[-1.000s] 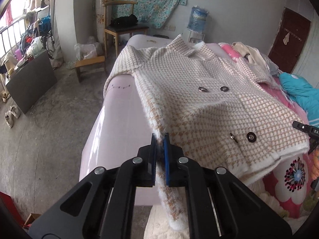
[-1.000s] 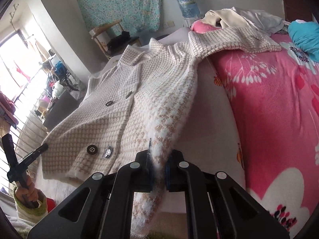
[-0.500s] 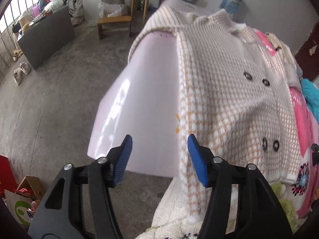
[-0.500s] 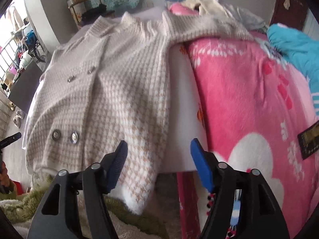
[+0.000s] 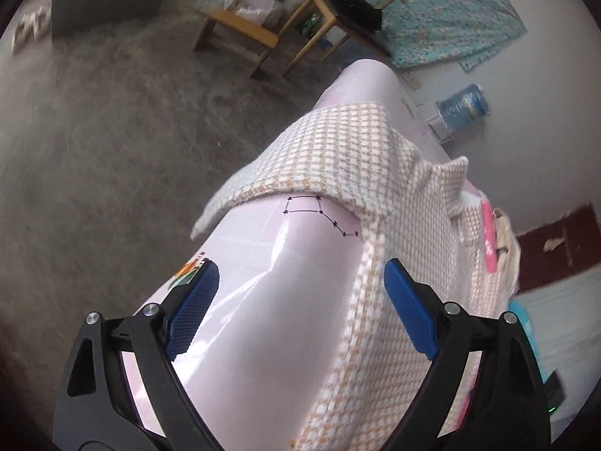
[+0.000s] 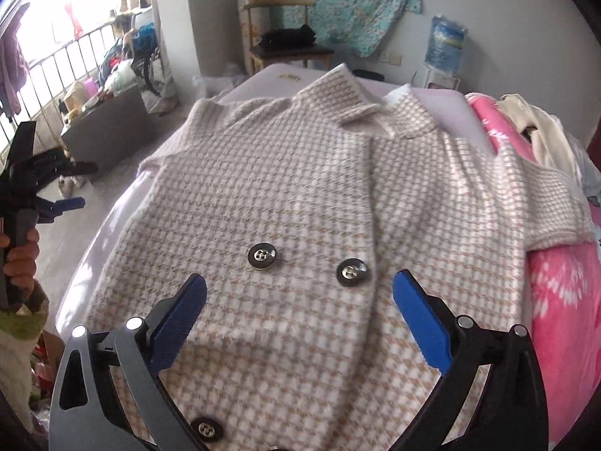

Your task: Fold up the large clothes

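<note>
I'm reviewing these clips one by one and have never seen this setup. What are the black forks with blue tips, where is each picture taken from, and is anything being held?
There is no robot here: a person holds a hand tool with two fingers in each hand, and a wide-angle camera on each tool looks forward along those fingers.

The left gripper hangs over the pale pink sheet, beside the edge of a checked coat. The right gripper hangs above the coat's front, near its dark buttons. At the left edge of the right camera's picture you can see the person's hand holding the other tool.

The coat lies spread out on a bed, partly over a pink flowered blanket.

Both grippers have just been opening; nothing is between their blue pads, so nothing is held.
</note>
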